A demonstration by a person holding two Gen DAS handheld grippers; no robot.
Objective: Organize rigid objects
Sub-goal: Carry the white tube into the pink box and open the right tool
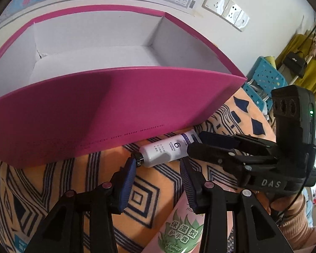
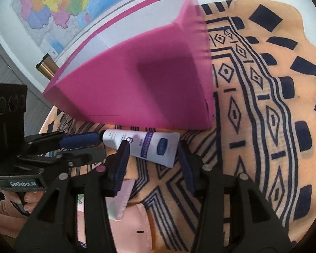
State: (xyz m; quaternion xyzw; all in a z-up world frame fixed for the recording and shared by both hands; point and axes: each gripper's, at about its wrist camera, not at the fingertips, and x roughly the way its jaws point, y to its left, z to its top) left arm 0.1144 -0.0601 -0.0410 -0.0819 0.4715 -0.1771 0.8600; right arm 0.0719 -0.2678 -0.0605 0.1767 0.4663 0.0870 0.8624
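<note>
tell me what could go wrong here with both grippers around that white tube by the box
1. The left gripper and right gripper are both open and converge on the same white tube, so they could collide.
2. The tube lies right against the pink box wall; a closing finger might push the box instead of gripping cleanly.
3. A pink hand cream tube lies under the left gripper and could get nudged.

The pink tube [image 1: 182,229] runs off the left-wrist view's 6 o'clock edge; embossed lettering on the magenta box [image 1: 115,113] is illegible.
</note>
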